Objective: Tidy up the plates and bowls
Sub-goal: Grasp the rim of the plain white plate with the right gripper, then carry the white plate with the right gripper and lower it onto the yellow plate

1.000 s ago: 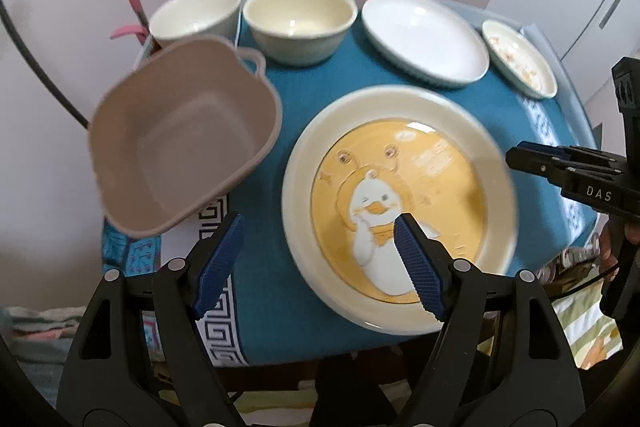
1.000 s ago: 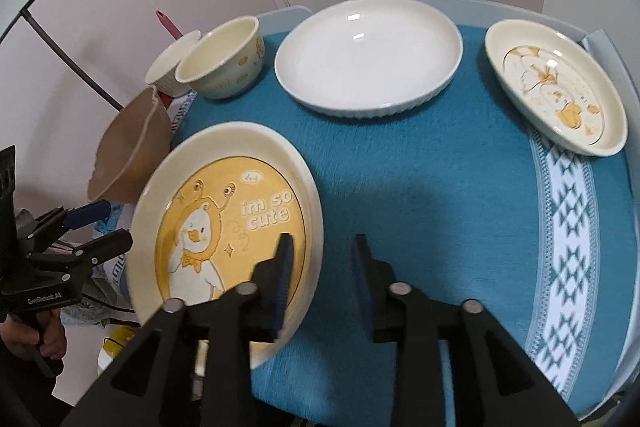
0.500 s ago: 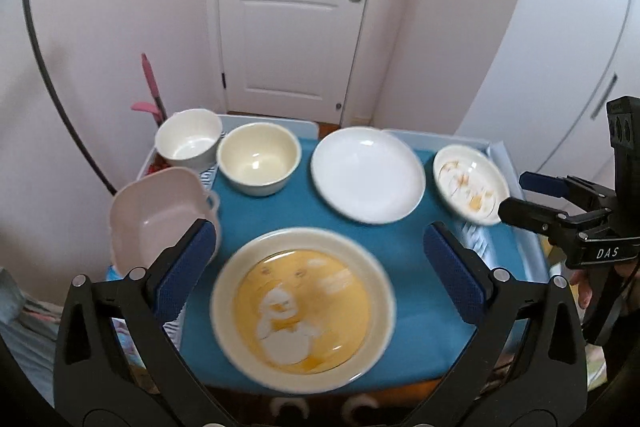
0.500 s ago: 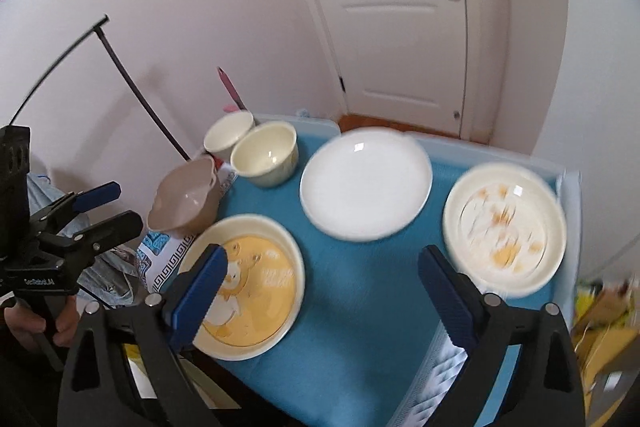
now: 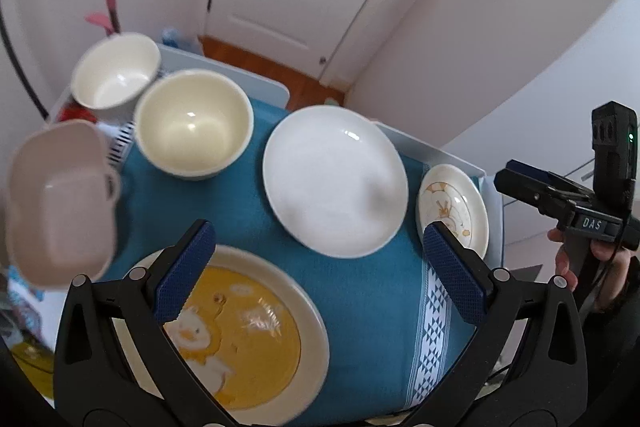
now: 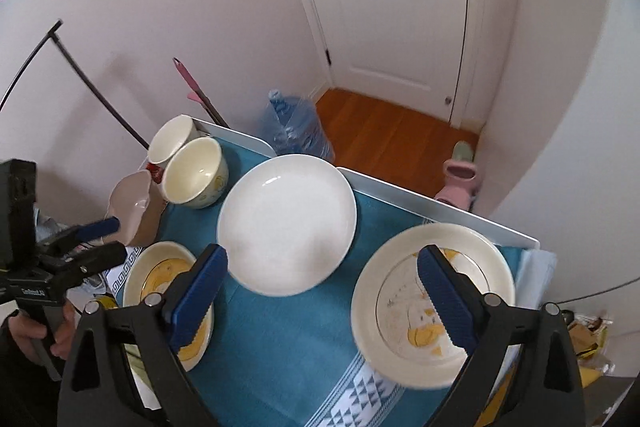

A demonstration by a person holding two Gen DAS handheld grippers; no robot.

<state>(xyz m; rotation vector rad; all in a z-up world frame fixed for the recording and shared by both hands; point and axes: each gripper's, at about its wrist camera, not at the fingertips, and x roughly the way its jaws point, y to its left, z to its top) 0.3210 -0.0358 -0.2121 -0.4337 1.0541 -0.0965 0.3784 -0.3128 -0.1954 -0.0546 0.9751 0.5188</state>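
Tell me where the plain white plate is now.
The white plate lies mid-table on the blue cloth, between the cream bowl to its left and the small duck plate to its right in the right wrist view.

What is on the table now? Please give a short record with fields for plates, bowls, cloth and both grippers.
plates: yellow duck plate, white plate, small patterned plate
bowls: cream bowl, white bowl, beige handled bowl at the table edge
cloth: blue tablecloth
stacking: none, every dish lies apart
left gripper: open, holds nothing
right gripper: open, holds nothing
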